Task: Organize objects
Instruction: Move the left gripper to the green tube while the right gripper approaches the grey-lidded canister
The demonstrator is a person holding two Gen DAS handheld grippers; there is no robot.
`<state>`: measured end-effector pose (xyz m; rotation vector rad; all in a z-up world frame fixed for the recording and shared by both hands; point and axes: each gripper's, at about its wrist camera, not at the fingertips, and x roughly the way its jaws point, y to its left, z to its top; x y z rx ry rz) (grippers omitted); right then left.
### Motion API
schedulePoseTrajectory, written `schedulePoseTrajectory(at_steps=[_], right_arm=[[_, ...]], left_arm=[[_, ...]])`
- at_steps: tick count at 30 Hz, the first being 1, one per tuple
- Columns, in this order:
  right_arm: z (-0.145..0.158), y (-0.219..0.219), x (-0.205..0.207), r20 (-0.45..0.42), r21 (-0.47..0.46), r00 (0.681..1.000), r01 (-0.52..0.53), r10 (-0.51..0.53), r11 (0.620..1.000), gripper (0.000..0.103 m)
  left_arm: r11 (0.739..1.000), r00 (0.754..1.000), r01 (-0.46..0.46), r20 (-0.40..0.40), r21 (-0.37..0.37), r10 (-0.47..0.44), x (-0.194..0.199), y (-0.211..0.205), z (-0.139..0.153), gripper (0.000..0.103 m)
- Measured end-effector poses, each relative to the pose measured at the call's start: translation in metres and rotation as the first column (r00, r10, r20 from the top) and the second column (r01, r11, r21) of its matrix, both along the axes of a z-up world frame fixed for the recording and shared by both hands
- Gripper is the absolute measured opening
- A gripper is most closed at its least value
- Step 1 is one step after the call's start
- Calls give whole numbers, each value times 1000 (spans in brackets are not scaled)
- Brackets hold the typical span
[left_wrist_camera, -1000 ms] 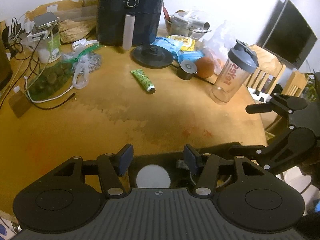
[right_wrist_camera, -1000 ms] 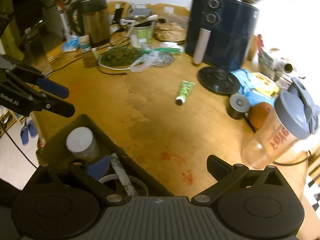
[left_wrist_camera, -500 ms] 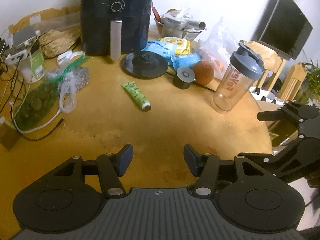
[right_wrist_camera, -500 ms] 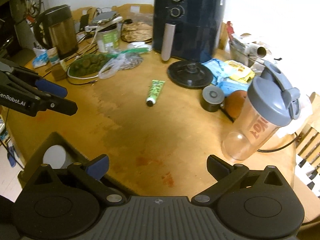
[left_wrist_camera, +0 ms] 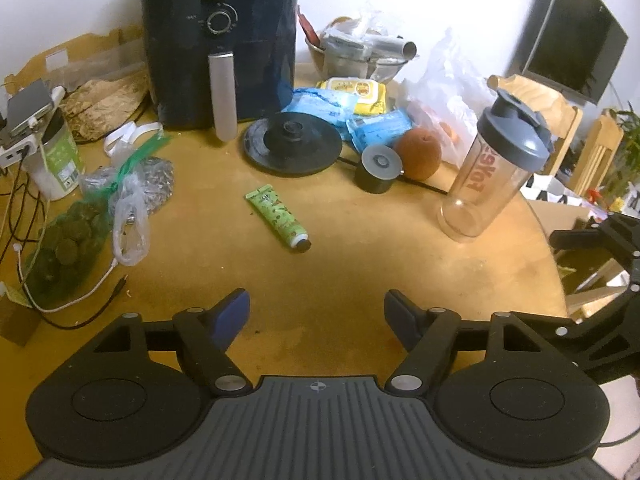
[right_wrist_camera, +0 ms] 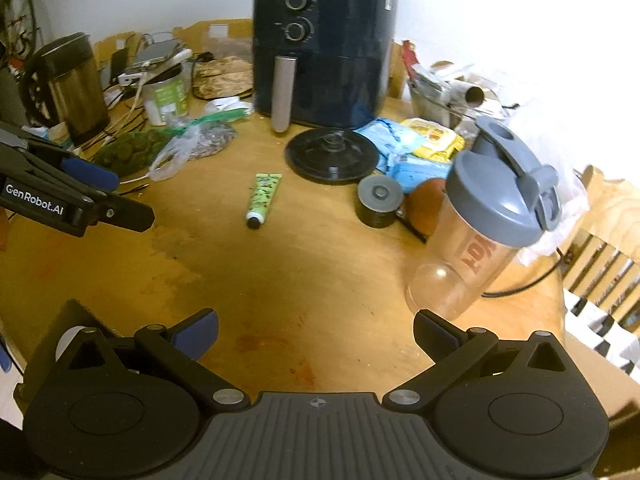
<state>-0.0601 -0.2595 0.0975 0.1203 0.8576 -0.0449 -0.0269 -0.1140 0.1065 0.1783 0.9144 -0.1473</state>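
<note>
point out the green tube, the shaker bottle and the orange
green tube (left_wrist_camera: 277, 216), left wrist view, middle of its body
shaker bottle (left_wrist_camera: 486, 184), left wrist view, clear wall by the red lettering
orange (left_wrist_camera: 418, 153), left wrist view, centre of its skin

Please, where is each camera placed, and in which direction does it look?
Left wrist: on the left claw, facing the green squeeze tube on the round wooden table; the right claw shows at the right edge.
Right wrist: on the right claw, facing the same table; the left claw shows at left.
Both share the dark blue air fryer and the clear grey-lidded shaker bottle.
</note>
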Motion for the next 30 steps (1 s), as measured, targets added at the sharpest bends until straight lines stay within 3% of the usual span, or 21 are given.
schedulePoseTrajectory(at_steps=[18, 30], right_arm=[[-3, -8, -6, -30, 21, 996, 84, -83, 996, 103], [-9, -14, -15, -71, 41, 988, 142, -139, 989, 103]], left_arm=[[1000, 999, -10, -32, -25, 9, 56, 8, -20, 74], [999, 999, -18, -36, -37, 17, 96, 12, -49, 73]])
